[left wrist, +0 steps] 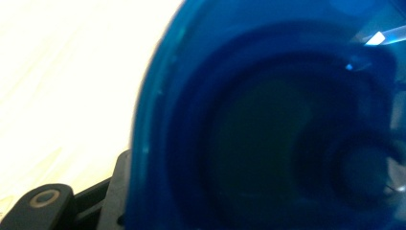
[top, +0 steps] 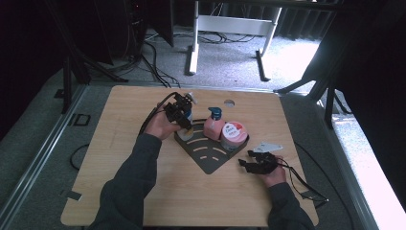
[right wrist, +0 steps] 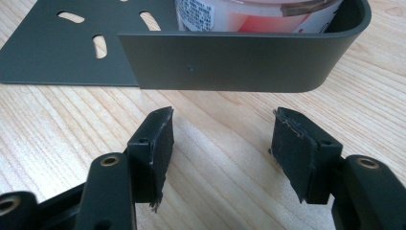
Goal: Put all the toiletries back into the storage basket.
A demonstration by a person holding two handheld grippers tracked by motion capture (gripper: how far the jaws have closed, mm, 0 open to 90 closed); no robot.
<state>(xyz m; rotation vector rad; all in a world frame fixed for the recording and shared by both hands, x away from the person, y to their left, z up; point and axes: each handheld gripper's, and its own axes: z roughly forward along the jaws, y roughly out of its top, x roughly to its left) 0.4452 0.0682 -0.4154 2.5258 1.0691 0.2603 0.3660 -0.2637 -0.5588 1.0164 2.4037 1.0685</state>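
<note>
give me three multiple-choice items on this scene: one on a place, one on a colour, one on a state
1. Where does the round tub stand?
A. in the dark tray
B. on the floor
C. at the table's near edge

2. What colour is the pump bottle next to the tub?
A. green
B. pink with a blue pump
C. black

3. How are the right gripper's jaws?
A. clamped on the tub
B. clamped on the tray wall
C. apart, with nothing between them

Answers:
1 A, the high view shows the tub inside the tray's curved wall.
2 B, its body is pink and its top blue.
3 C, the right gripper view shows bare wood between the pads.
</note>
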